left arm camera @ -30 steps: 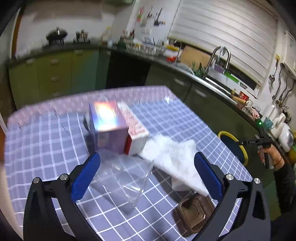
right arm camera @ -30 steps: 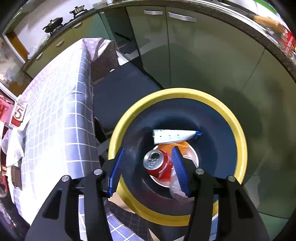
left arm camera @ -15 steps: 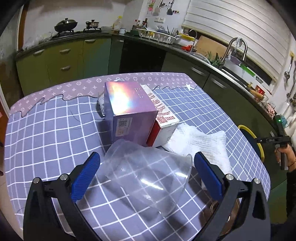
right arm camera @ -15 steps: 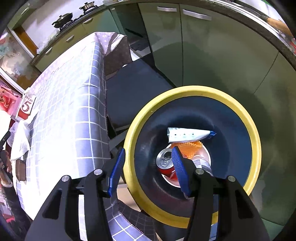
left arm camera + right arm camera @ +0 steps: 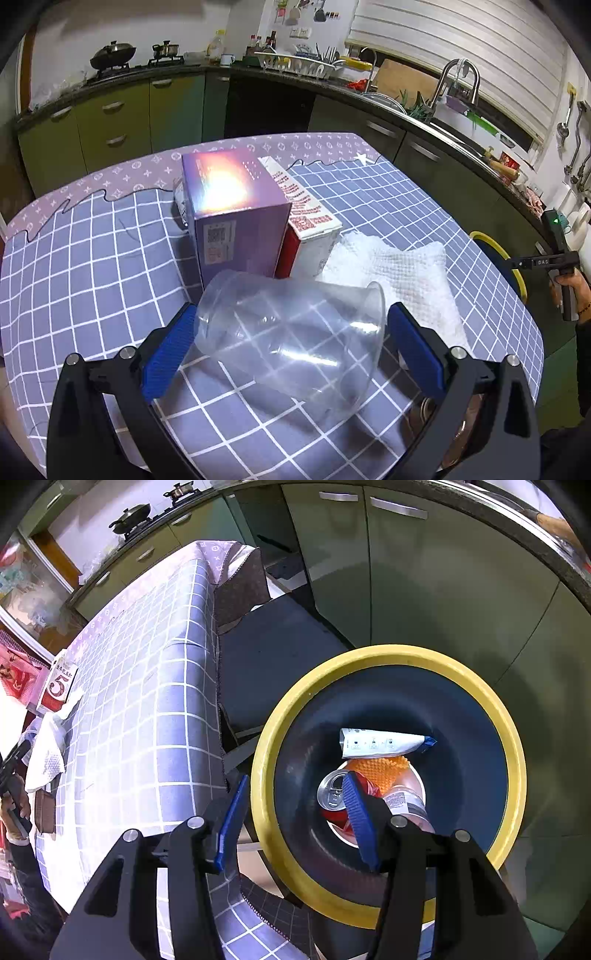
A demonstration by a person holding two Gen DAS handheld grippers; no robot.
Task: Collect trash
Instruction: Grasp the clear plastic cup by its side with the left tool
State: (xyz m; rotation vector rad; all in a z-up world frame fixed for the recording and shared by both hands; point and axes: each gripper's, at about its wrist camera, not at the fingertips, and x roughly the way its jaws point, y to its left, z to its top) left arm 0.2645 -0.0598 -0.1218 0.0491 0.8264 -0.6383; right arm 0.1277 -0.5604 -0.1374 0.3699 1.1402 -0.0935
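A clear plastic cup lies on its side on the checked tablecloth. My left gripper is open and straddles it, one blue pad close beside each end of the cup. My right gripper hangs over the yellow-rimmed dark bin beside the table, its jaws partly open with nothing between them. In the bin lie a red can, a white pouch and an orange piece.
Behind the cup stand a purple box and a red-and-white box, with a white towel to their right. A brown tin shows behind my right finger. Green cabinets stand close behind the bin.
My left gripper has come down and forward, so the cup now lies between its pads. The right view has swung a little toward the table, and the bin sits further right in it.
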